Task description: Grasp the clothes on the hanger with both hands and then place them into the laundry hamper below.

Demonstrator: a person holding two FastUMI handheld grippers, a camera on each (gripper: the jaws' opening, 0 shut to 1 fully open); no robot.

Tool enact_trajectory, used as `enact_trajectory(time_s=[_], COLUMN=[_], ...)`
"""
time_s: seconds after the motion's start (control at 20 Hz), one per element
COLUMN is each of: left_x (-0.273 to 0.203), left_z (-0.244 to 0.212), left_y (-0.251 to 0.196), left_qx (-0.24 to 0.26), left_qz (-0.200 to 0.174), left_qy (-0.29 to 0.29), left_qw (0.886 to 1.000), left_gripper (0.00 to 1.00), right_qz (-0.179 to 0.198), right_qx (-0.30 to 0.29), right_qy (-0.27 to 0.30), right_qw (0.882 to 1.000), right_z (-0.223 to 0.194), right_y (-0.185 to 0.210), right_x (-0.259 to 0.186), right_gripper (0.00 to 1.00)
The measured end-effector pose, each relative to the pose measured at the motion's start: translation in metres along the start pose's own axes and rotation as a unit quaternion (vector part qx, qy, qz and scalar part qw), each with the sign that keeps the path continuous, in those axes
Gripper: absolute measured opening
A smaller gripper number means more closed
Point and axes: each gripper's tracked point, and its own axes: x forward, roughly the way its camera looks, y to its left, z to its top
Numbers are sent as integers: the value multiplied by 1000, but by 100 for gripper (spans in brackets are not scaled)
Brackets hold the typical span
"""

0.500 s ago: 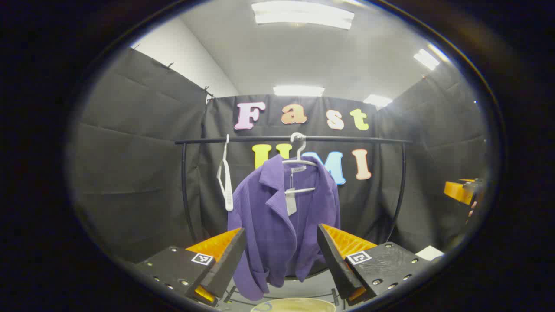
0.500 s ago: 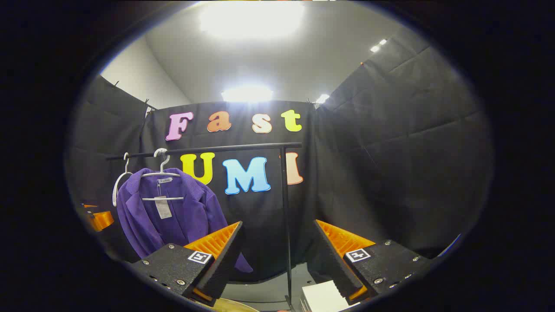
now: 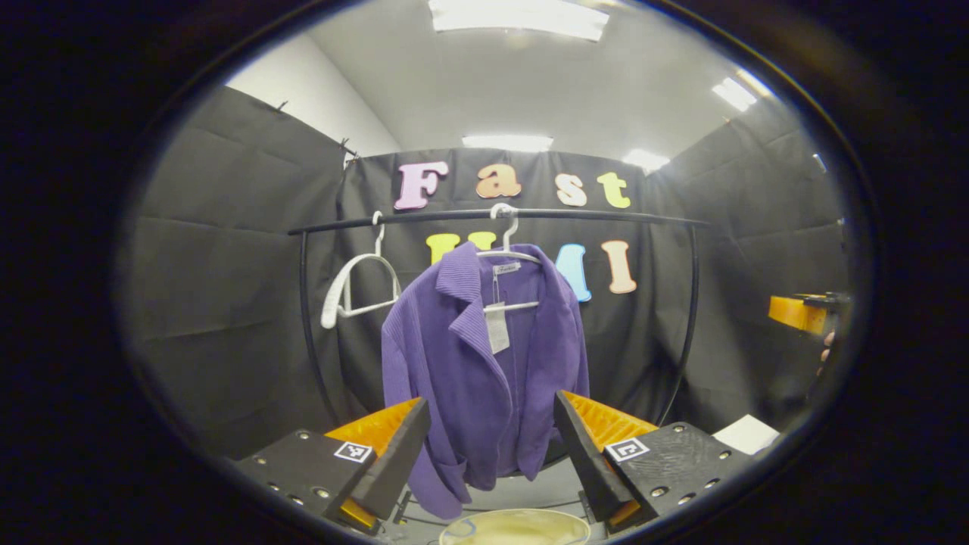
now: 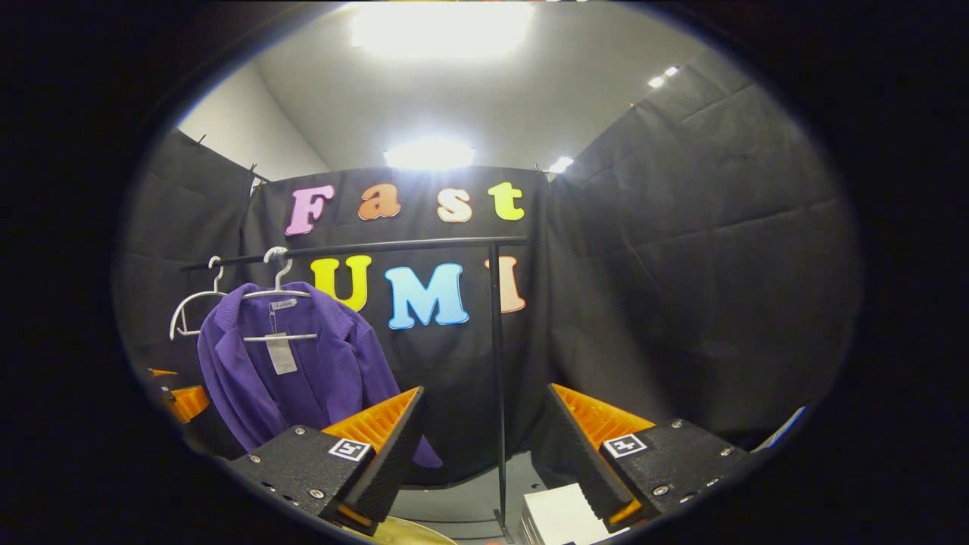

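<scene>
A purple jacket (image 3: pixel 484 363) hangs on a white hanger (image 3: pixel 509 250) from the black rail (image 3: pixel 575 216), straight ahead in the left gripper view. My left gripper (image 3: pixel 490 446) is open, short of the jacket's hem, with nothing between its fingers. Below it shows the pale rim of the laundry hamper (image 3: pixel 515 526). In the right gripper view the jacket (image 4: pixel 295 371) hangs at the left, and my right gripper (image 4: pixel 484 446) is open, facing the rail's upright post (image 4: pixel 496 378). The other gripper's orange finger (image 4: pixel 185 401) peeks at the far left; the right gripper (image 3: pixel 795 312) appears at the left view's right edge.
An empty white hanger (image 3: pixel 356 280) hangs left of the jacket on the same rail. A white box (image 4: pixel 556 515) lies on the floor by the post, also seen as a white box (image 3: pixel 746 433) at the right. Black cloth walls close in on all sides.
The left gripper view has dropped slightly, so rail and jacket sit higher in frame. The empty hanger has swung to show its broad side. The right gripper has barely moved.
</scene>
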Motion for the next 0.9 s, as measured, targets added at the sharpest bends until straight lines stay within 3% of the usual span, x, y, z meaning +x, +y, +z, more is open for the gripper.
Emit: enact_trajectory(time_s=[0.15,0.2,0.3,0.35,0.45,0.65,0.7,0.75,0.8,0.9], left_x=[0,1,1,0,2,11,21,30,40,58], left_z=[1,2,2,2,6,31,37,39,41,44], left_y=[1,1,2,2,4,6,7,9,9,1], left_qx=[-5,-8,-17,-23,-37,-67,-69,-71,-78,-102], left_qz=[5,6,8,11,16,20,21,26,29,30], left_qy=[-3,-2,1,4,5,2,5,7,9,15], left_qw=[1000,1000,1000,1000,999,998,997,997,997,994], left_gripper=[95,99,99,95,99,89,99,95,99,99], right_qz=[18,25,42,52,77,131,146,157,167,178], right_qx=[-4,-5,-11,-13,-14,-6,-2,-1,-6,-17], right_qy=[4,5,9,13,25,40,41,40,39,34], right_qw=[1000,1000,999,998,997,991,988,987,985,983], right_z=[1,1,0,1,4,16,18,21,21,22], right_y=[17,23,40,49,73,124,136,148,158,174], right_x=[7,10,17,19,24,46,54,61,73,95], right_gripper=[93,93,95,95,95,95,96,95,96,96])
